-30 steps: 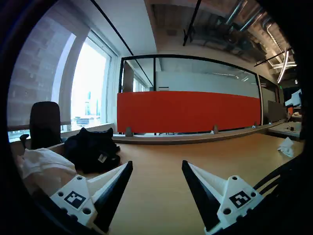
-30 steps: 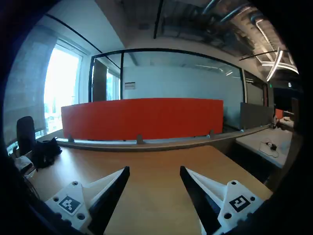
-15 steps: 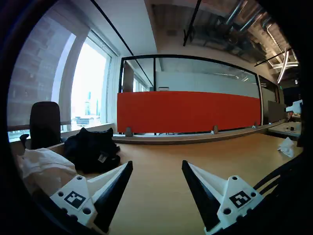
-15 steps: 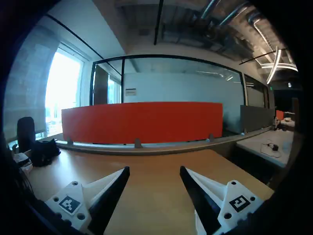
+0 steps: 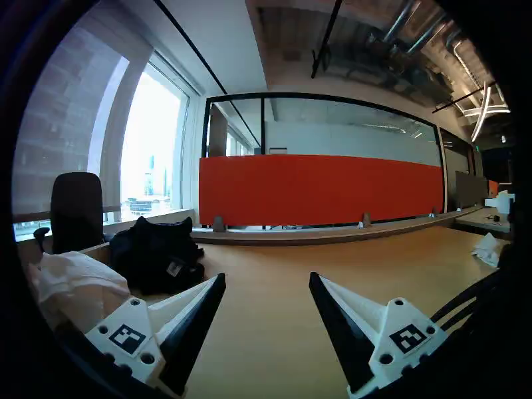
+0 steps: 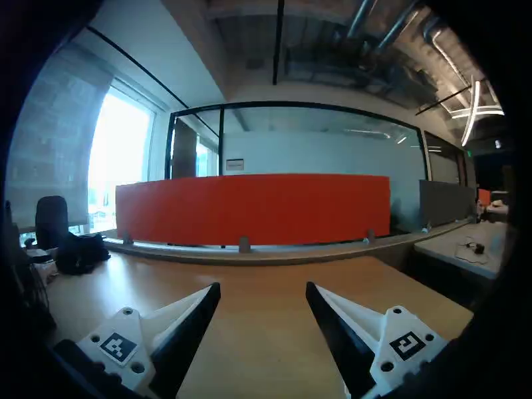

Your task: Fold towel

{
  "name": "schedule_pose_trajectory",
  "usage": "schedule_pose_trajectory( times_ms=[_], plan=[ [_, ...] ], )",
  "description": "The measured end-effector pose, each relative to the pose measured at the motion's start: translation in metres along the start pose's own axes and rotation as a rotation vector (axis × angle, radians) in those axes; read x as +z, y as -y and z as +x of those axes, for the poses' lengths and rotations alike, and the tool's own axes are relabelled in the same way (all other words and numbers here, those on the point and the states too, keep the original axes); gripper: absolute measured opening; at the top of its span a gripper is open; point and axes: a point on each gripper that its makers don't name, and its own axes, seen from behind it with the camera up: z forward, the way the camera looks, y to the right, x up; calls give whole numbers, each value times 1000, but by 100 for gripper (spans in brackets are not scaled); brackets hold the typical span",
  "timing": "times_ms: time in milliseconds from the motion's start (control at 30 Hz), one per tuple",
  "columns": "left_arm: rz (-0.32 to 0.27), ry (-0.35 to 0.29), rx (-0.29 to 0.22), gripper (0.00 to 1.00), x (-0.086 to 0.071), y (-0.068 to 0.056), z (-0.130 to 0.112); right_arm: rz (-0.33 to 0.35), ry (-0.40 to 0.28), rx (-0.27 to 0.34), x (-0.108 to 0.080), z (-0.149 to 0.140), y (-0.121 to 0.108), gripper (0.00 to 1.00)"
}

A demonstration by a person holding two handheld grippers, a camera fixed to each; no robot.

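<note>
Over the desk (image 5: 279, 266), left hand-held gripper (image 5: 266, 299) and right hand-held gripper (image 6: 263, 302) gape empty; white towel (image 5: 73, 282), perhaps, nearby.

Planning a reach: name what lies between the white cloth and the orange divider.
In the left gripper view, a black fabric bundle sits on the desk between the white cloth and the orange divider.

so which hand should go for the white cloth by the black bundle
Left, probably: the white cloth lies close beside the open left tongs; from the right tongs the neighbouring black bundle looks far off.
</note>
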Motion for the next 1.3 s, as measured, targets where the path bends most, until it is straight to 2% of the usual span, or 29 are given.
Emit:
schedule_pose_trajectory(
  times_ms=[167, 367, 767, 967, 1300],
  plan=[
    [0, 0, 0, 93, 0, 0, 0, 8, 0, 12, 1, -15, -2, 99],
    [0, 0, 0, 93, 0, 0, 0, -13, 4, 28, 4, -30, -12, 99],
    [0, 0, 0, 93, 0, 0, 0, -40, 3, 59, 11, -42, -18, 99],
    [0, 0, 0, 93, 0, 0, -1, -61, 9, 45, 10, -47, -19, 99],
    [0, 0, 0, 93, -1, -1, 0, -41, 14, -7, 8, -56, -6, 99]
  ],
)
